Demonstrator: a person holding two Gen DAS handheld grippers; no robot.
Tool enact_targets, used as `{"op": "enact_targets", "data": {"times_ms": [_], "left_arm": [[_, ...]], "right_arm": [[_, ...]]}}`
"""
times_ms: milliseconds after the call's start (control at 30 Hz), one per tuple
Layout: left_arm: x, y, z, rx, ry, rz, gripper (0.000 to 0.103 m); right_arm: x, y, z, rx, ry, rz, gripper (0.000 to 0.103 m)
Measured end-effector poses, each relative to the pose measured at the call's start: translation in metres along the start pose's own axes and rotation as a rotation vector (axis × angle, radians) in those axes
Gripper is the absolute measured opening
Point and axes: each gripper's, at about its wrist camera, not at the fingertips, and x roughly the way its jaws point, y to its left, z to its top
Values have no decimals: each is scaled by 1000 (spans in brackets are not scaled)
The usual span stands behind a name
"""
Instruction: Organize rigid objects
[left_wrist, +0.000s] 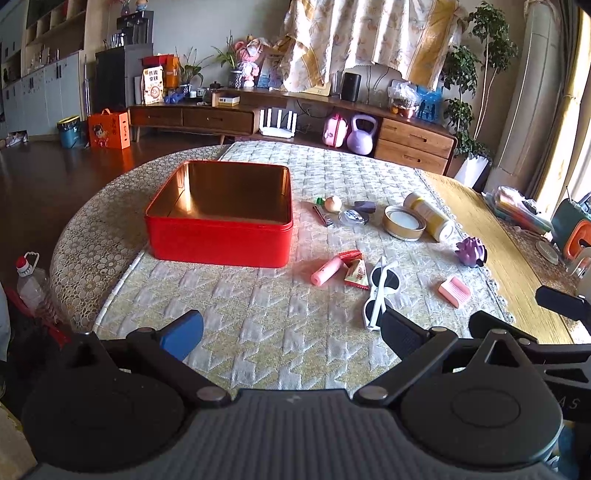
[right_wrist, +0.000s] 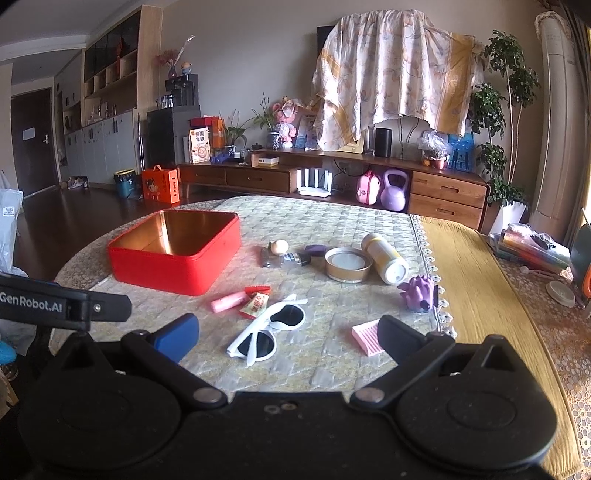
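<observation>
An empty red tin box (left_wrist: 221, 236) (right_wrist: 173, 264) with a gold inside stands on the quilted mat. To its right lie white sunglasses (left_wrist: 382, 291) (right_wrist: 269, 328), a pink tube (left_wrist: 327, 271) (right_wrist: 229, 301), a red snack packet (left_wrist: 356, 275) (right_wrist: 255, 304), a pink ridged block (left_wrist: 454, 291) (right_wrist: 365, 338), a gold round lid (left_wrist: 404, 221) (right_wrist: 347, 264), a yellow-white bottle on its side (left_wrist: 428, 216) (right_wrist: 386, 258) and a purple toy (left_wrist: 471, 251) (right_wrist: 419, 293). My left gripper (left_wrist: 291, 332) is open above the mat's near edge. My right gripper (right_wrist: 288, 338) is open, with the sunglasses between its fingers' lines.
Small items lie beyond the tube: a round onion-like ball (left_wrist: 333, 203), a nail clipper (left_wrist: 323, 216), a small jar (left_wrist: 354, 217). The right table half is bare yellow cloth (right_wrist: 476, 280) with clutter at its far right. A plastic bottle (left_wrist: 31, 280) stands on the floor at left.
</observation>
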Motion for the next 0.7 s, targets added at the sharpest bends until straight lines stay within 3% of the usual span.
{"op": "enact_targets", "data": {"times_ms": [333, 467, 700], "left_arm": [[47, -21, 25, 96, -20, -66, 103], [74, -37, 27, 117, 11, -124, 103], [103, -69, 12, 227, 33, -152, 103]], "right_arm": [[68, -48, -6, -116, 115, -66, 101], [95, -67, -11, -102, 174, -41, 97], [120, -81, -18, -126, 237, -7, 90]]}}
